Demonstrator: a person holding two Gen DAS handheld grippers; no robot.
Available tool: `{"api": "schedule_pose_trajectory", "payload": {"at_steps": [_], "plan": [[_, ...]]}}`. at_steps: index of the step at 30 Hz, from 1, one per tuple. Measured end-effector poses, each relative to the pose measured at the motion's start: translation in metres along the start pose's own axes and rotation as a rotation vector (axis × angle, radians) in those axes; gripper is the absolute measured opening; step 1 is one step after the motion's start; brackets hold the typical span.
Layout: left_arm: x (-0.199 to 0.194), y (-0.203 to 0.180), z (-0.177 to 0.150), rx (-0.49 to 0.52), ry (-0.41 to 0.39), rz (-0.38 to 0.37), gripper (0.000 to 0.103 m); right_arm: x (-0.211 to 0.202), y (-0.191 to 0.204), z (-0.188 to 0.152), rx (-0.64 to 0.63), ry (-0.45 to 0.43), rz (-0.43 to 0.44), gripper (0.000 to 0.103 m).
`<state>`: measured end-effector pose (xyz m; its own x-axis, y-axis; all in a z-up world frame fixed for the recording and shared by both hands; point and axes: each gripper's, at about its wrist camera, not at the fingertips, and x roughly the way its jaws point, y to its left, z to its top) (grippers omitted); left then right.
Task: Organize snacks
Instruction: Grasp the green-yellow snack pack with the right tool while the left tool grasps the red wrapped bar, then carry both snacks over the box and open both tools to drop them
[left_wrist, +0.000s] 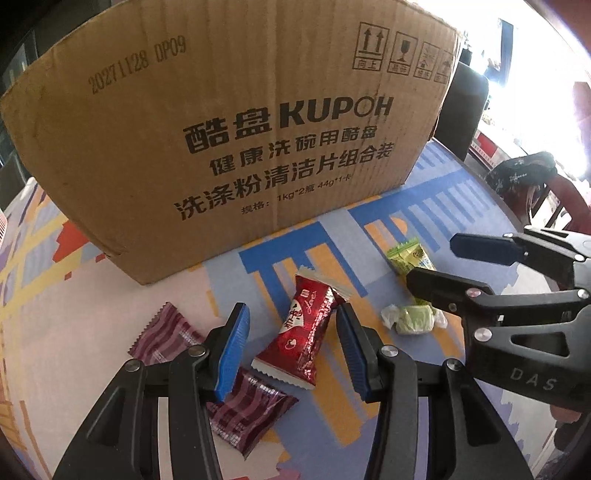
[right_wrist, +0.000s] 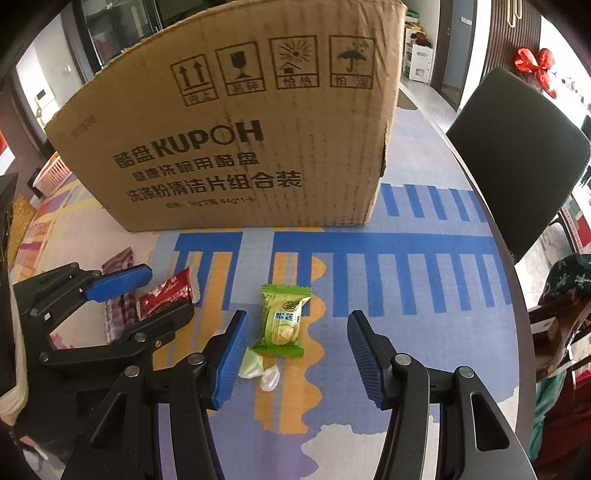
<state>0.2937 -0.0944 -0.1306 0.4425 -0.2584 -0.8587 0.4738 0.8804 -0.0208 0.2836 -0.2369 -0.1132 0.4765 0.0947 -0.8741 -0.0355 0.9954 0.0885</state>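
A red snack packet (left_wrist: 304, 330) lies on the patterned tablecloth between the fingers of my open left gripper (left_wrist: 291, 345), not gripped. Two purple striped packets (left_wrist: 162, 334) (left_wrist: 245, 413) lie left of and below it. A green durian candy packet (right_wrist: 282, 319) lies between the fingers of my open right gripper (right_wrist: 299, 354); it also shows in the left wrist view (left_wrist: 408, 254). A pale green twist-wrapped candy (left_wrist: 413, 319) lies beside it, partly behind my right gripper's left finger (right_wrist: 255, 365). The right gripper (left_wrist: 443, 264) shows in the left wrist view, the left gripper (right_wrist: 155, 290) in the right.
A large KUPOH cardboard box (left_wrist: 240, 129) stands just behind the snacks, also in the right wrist view (right_wrist: 236, 147). A dark chair (right_wrist: 517, 155) stands at the round table's right edge. A person in dark patterned clothing (right_wrist: 569, 280) is at the far right.
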Motion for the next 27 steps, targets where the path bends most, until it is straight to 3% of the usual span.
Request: {"api": "schedule_pose_trajectory", "payload": {"at_steps": [2,9,12,15,27], "plan": [[0.000,0.000,0.000,-0.005,-0.001,-0.009,0.039,0.002,-0.002,0.000,0.000,0.005,0.004,0.050],[0.002,-0.001,0.000,-0.021,0.015,-0.028,0.024,0.012,-0.008,0.001,-0.002,0.021,0.017,0.041],[0.001,0.001,0.000,-0.047,0.017,-0.037,0.023,0.015,-0.005,-0.001,-0.009,0.020,0.013,0.037],[-0.001,0.005,-0.001,-0.074,0.020,-0.047,0.023,0.015,0.001,-0.003,-0.023,0.020,0.007,0.025],[-0.040,0.010,-0.005,-0.134,-0.048,-0.025,0.023,-0.020,0.014,-0.003,-0.026,-0.043,0.017,0.023]]}}
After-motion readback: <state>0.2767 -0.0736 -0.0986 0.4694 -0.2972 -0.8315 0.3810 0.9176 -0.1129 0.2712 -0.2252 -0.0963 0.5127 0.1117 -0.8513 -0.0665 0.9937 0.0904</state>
